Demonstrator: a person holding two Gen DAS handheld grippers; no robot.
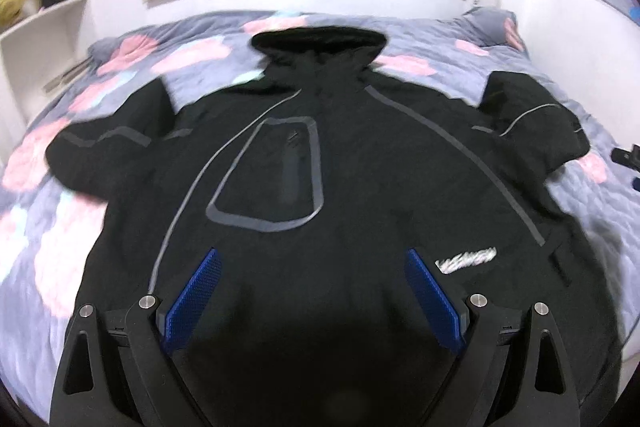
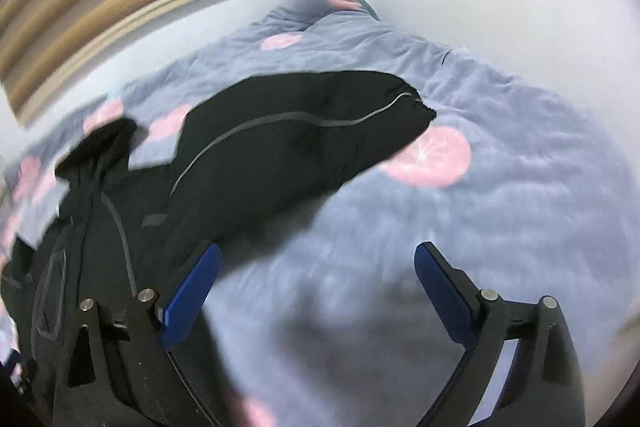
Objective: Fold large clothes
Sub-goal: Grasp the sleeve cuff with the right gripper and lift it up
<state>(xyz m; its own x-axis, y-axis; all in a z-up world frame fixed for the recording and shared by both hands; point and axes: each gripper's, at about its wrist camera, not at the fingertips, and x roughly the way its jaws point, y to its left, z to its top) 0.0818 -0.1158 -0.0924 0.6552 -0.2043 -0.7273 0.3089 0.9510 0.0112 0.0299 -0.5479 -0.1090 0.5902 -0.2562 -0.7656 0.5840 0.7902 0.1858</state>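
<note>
Your jacket [image 1: 360, 163] lies spread flat on the quilt [image 1: 60, 227], collar away from you and a sleeve [image 2: 304, 135] stretched out to each side. Your left gripper [image 1: 314, 291] hangs above its lower front; your right gripper [image 2: 316, 291] is over quilt, just right of the jacket.

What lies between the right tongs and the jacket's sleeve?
Only bare floral quilt, seen in the right wrist view; the open right tongs hover short of the sleeve.

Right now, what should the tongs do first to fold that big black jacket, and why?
Probably move the right tongs, open and empty over the bedspread, toward the black jacket's sleeve and pinch it. That sleeve lies spread out sideways, so folding it in seems the natural start.
</note>
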